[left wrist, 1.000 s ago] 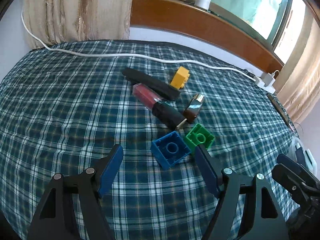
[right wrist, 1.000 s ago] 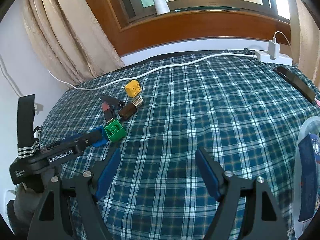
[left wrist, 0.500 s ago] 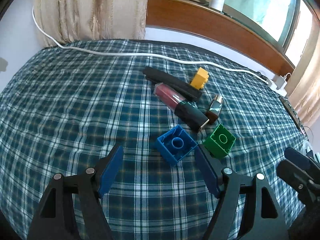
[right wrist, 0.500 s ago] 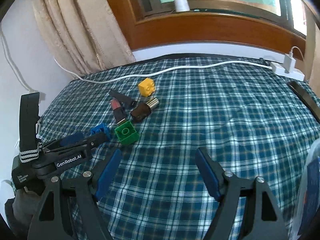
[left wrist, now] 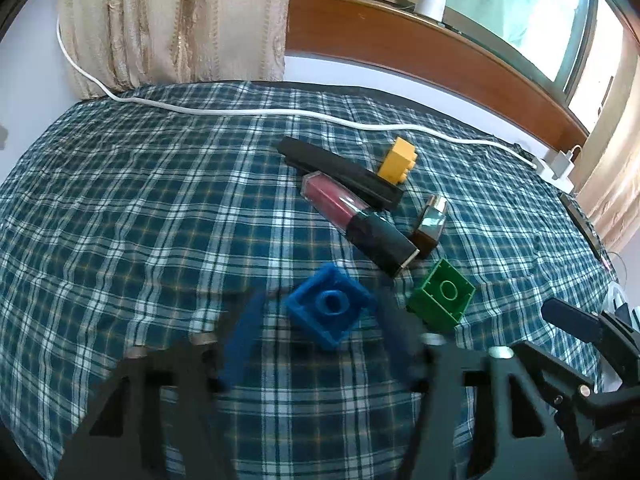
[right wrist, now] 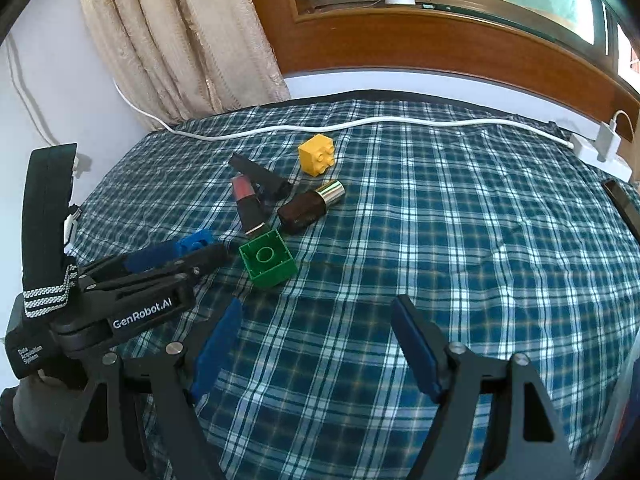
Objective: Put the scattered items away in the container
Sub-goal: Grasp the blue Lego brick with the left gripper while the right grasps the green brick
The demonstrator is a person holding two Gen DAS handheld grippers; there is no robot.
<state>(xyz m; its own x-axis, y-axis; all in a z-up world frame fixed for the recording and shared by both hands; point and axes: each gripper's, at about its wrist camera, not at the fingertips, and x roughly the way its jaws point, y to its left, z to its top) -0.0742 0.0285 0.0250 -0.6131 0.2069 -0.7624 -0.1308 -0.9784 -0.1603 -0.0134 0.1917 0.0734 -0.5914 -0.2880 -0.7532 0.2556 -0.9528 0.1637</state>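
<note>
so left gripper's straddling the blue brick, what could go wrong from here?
The green brick sits just outside the left gripper's right finger, so closing or lifting may knock it. The lip gloss tube's cap end lies just beyond the blue brick and could get nudged. The fingers look motion-blurred, so the grip may land off-centre.

Black two-finger left gripper (right wrist: pixel 192 246) lettered "GenRobot.AI", blue pads, silver screws; right gripper (right wrist: pixel 316 344) matches, blue-padded

Plaid bed (left wrist: pixel 120 200): bricks, cosmetics, white cable (left wrist: pixel 240 112).
</note>
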